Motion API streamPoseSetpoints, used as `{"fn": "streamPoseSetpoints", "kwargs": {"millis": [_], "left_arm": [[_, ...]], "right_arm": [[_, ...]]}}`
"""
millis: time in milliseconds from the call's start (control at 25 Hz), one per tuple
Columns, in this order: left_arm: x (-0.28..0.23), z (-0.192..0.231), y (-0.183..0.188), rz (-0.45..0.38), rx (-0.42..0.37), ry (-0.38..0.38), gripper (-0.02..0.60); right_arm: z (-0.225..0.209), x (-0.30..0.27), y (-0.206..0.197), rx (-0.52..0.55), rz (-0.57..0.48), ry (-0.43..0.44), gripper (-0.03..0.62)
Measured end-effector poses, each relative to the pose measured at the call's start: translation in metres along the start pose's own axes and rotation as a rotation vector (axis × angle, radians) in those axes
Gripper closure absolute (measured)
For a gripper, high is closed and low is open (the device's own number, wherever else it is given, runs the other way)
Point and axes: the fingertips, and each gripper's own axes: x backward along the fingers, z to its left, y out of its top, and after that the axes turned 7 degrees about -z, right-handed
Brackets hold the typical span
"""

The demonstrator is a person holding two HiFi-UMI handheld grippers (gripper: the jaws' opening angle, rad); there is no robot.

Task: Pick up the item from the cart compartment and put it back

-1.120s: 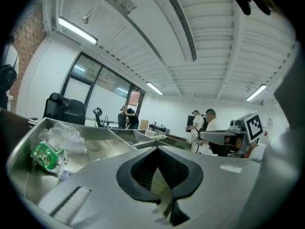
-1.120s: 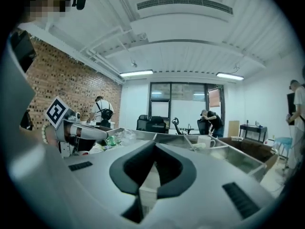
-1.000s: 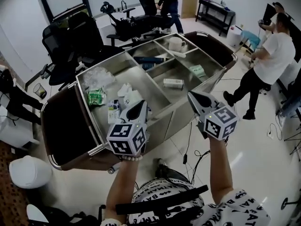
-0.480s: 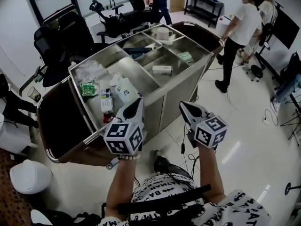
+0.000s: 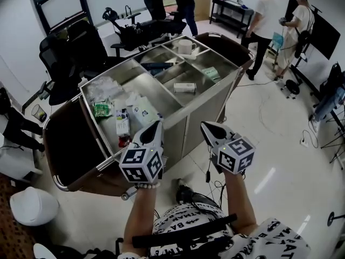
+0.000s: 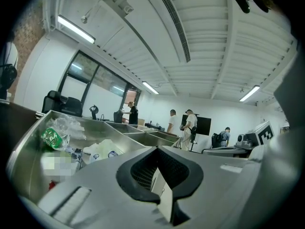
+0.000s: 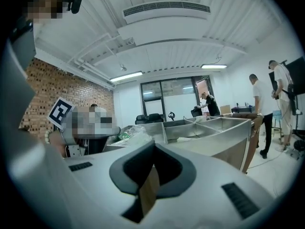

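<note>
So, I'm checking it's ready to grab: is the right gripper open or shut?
Shut. The right gripper shows its jaws pressed together in its own view, with nothing between them.

1. The cart is silver with dark brown ends
2. The packet is green
3. The left gripper and right gripper are grey with black and white squares
4. The shirt is white with black letters
</note>
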Motion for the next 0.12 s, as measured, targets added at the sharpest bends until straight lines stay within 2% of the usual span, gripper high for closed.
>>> {"fn": "streamPoseSetpoints", "kwargs": {"millis": [120], "left_arm": [[-0.0039, 0.0009, 0.0024, 0.000, 0.003, 0.003, 0.580]], "right_arm": [[-0.0007, -0.0050, 0.0046, -0.004, -0.004, 0.009, 0.592]]}}
